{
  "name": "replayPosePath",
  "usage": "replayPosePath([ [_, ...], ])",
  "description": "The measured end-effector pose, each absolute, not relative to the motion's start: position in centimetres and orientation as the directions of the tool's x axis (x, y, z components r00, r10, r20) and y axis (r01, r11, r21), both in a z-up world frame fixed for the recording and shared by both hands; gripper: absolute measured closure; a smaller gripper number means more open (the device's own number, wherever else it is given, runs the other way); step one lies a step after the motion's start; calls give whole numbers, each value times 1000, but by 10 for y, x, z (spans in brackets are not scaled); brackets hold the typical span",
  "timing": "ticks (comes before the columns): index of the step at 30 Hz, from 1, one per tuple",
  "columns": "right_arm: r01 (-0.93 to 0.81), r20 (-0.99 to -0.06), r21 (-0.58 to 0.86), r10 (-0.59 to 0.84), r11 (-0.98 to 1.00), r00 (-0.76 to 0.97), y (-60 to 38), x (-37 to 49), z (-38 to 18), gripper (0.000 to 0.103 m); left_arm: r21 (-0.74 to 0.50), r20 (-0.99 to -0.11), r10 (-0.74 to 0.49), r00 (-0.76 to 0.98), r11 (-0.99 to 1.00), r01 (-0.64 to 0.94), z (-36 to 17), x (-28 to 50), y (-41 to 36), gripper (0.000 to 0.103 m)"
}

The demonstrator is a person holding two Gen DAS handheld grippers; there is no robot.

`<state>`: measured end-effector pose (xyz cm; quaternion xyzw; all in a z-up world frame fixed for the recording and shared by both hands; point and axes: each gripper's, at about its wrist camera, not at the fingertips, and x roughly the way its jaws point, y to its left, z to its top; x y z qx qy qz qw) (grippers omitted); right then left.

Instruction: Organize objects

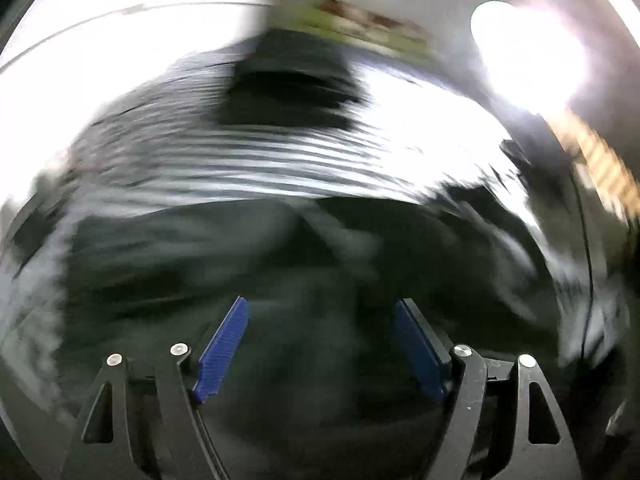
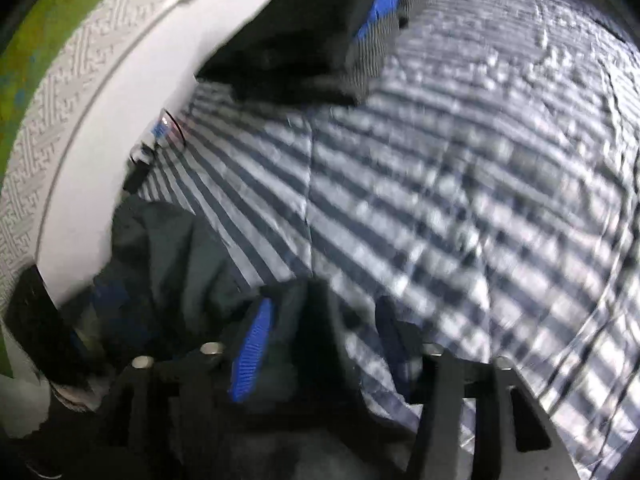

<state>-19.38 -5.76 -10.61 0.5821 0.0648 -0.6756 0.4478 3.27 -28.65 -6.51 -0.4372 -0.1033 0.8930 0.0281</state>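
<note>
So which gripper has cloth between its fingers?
The right gripper: a fold of the dark garment stands between its pads. The left gripper is open, nothing between its fingers.

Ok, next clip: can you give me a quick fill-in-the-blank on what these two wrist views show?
1. The sheet spread under the tongs is patterned with dark and light ____.
2. The left tongs stand ____, with nothing between them.
3. The ribbed pads on the left tongs are ____ in colour.

Missing words: stripes; open; blue.
</note>
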Motion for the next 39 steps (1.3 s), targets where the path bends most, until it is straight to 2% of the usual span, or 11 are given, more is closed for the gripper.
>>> replayPosePath([
  [1, 693, -860, 402, -507, -599, 60, -58, -190, -110, 101, -229, -786, 130, -604, -969, 90, -71, 35, -307, 21],
  [2, 691, -863, 381, -504, -615, 27, -56, -189, -110, 102, -233, -808, 101, -581, -960, 158, -81, 43, -331, 22],
  [4, 668, -857, 382, -516, -638, -3, -52, -191, -109, 103, -246, -821, 87, -565, -946, 212, -93, 65, -359, 34],
  [7, 635, -861, 375, -508, -675, -32, -51, -196, -111, 103, -272, -808, 98, -582, -936, 221, -87, 99, -377, 35],
  [11, 656, -894, 292, -442, -696, -71, -66, -188, -112, 103, -302, -773, 76, -630, -917, 261, -70, 122, -395, 15],
  [15, 602, -895, 285, -432, -746, -112, -58, -195, -106, 103, -369, -728, 108, -677, -894, 253, -51, 105, -417, 14],
  [22, 514, -898, 326, -429, -794, -94, -52, -204, -107, 101, -303, -834, 136, -534, -923, 237, -82, 8, -438, 14],
  [26, 549, -896, 361, -444, -754, -19, -57, -201, -108, 94, -222, -871, 89, -484, -949, 224, -94, -26, -428, 55],
  [30, 592, -912, 289, -405, -752, -69, -55, -197, -104, 94, -239, -820, 70, -568, -944, 228, -71, -36, -437, 53],
  [33, 574, -932, 240, -350, -783, -89, -50, -202, -108, 95, -175, -877, 34, -480, -952, 252, -72, -44, -442, 27],
  [39, 648, -887, 41, -326, -761, -327, -66, -161, -56, 92, -224, -837, 8, -547, -917, 330, -47, 13, -478, 25],
])
